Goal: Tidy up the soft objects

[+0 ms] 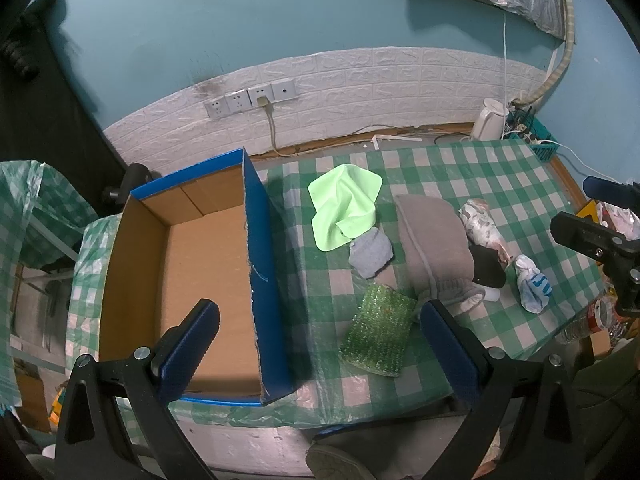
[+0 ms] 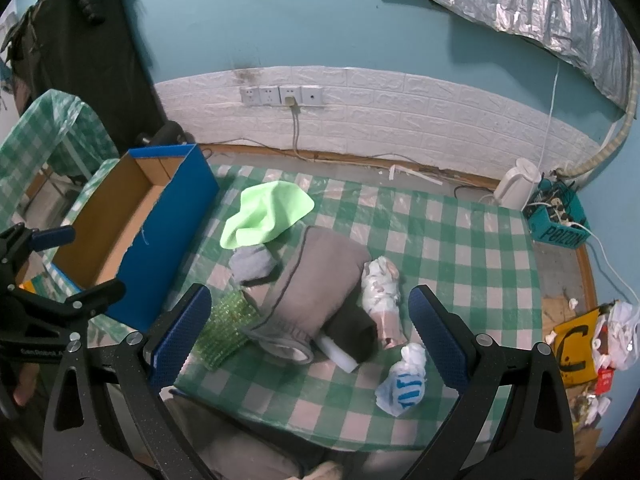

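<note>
Blue-padded left gripper [image 1: 320,344]: jaws spread wide, nothing between them, hovering over the near edge of the table. Right gripper [image 2: 312,332]: likewise wide open and empty.

Table [image 1: 460,176]: green-and-white checked plastic cover.

Soft items, all on the cover to the right of the box [image 1: 264,280], near to far:
- green sparkly sponge [image 1: 378,330], closest to the box's near corner;
- white-and-blue knotted bundle [image 2: 402,380], farthest from the box;
- grey folded garment [image 1: 434,248], with a black sock [image 2: 356,334] and a white block [image 2: 338,354] at its open end;
- patterned white roll [image 2: 380,284], touching the garment's far side;
- grey sock [image 1: 370,256], between box and garment;
- light green cloth [image 1: 344,208], behind the grey sock.

Box: blue outside, brown cardboard inside, nothing in it.

Beyond the box: white brick-pattern panel with a row of sockets [image 1: 252,98], teal wall above. White kettle [image 2: 516,184] at the far right corner, beside a teal basket [image 2: 558,232] lettered "POIZON".
</note>
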`<action>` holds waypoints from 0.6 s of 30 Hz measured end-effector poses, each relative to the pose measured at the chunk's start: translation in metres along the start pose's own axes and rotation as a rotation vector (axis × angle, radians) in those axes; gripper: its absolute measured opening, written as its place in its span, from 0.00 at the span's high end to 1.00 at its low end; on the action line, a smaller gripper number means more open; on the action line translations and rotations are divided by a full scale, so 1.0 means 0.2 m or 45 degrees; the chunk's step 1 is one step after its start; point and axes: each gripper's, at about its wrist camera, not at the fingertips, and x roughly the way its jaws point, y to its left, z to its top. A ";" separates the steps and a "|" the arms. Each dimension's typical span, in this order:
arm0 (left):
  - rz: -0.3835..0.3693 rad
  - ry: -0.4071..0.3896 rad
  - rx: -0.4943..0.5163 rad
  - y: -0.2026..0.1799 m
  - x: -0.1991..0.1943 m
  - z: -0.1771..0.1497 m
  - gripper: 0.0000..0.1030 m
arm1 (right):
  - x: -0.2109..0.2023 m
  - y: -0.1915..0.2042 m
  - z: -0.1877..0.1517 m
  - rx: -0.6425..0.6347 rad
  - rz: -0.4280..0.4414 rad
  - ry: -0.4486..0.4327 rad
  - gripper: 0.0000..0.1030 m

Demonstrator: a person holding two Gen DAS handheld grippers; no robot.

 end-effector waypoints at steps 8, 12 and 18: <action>0.003 0.001 0.001 0.00 0.00 0.00 0.01 | 0.00 0.00 0.00 -0.001 0.000 0.001 0.05; 0.001 0.002 0.001 0.00 0.00 0.00 0.01 | 0.00 0.00 0.00 -0.001 -0.001 0.001 0.05; 0.001 0.004 0.001 0.00 0.00 0.00 0.01 | 0.00 -0.01 -0.01 -0.002 0.000 0.004 0.05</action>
